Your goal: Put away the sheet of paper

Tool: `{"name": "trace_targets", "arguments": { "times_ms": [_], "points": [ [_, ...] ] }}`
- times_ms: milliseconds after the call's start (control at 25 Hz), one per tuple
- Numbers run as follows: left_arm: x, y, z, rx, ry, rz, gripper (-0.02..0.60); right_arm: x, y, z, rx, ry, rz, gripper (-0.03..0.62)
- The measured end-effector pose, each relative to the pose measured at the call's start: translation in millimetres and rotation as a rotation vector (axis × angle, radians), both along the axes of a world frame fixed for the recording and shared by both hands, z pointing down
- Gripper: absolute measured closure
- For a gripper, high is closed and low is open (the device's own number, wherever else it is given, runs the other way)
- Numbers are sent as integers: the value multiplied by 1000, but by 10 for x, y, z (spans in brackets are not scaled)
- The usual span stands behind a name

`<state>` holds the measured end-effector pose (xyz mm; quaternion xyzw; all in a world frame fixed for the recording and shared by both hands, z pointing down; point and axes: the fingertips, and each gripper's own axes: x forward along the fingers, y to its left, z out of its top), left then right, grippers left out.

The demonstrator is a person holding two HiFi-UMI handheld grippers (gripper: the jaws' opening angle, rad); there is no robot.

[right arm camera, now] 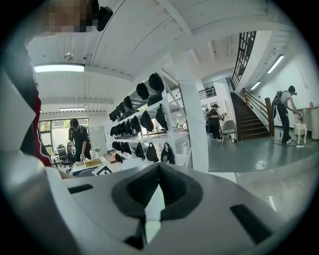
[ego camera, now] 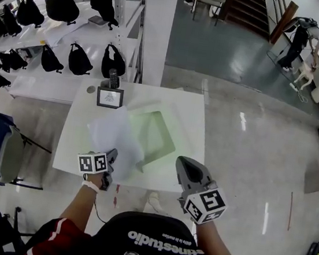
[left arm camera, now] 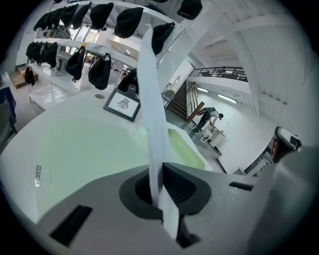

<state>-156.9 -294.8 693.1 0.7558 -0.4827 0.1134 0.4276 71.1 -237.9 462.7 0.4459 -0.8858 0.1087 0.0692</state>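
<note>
1. The carry-over step looks to be in hand. The left gripper (ego camera: 111, 156) has its jaws pinched tight on the lower edge of the sheet of paper (ego camera: 115, 134). The sheet stands up from the jaws and arches forward, off the table (ego camera: 191, 113).
2. The right gripper (ego camera: 186, 162) sits off to the right of the left one, near the table's front edge. Its jaws are pressed together with nothing between them.
3. Just ahead and to the right of the left gripper lies a pale green folder (ego camera: 154, 134), flat on the table. I take it for the place the sheet belongs, though I can't see which side opens.
4. Next, I'd guess, the sheet has to be lowered and squared to the folder. The idle right gripper may need to lift or steady the folder, since paper this limp will buckle if pushed.
5. Further ahead of the left gripper a small framed card (ego camera: 110, 97) stands at the table's far edge.
6. Beyond that are white shelves hung with black bags (ego camera: 69, 58), then a grey polished floor. A person (ego camera: 302, 38) bends over by the stairs, well away.
</note>
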Motion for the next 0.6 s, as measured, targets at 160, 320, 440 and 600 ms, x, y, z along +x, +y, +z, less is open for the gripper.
{"name": "trace_targets", "arguments": {
  "times_ms": [160, 320, 440, 600],
  "points": [
    [-26, -6, 253, -63, -39, -2, 575, 35, -29, 18, -2, -2, 5, 590],
    [-27, 24, 485, -121, -66, 5, 575, 58, -55, 53, -9, 2, 9, 591],
    [-20, 49, 597, -155, -74, 9, 575, 65, -79, 62, -12, 3, 8, 589],
    [54, 27, 665, -177, -67, 13, 575, 97, -115, 50, -13, 10, 9, 591]
  ]
}}
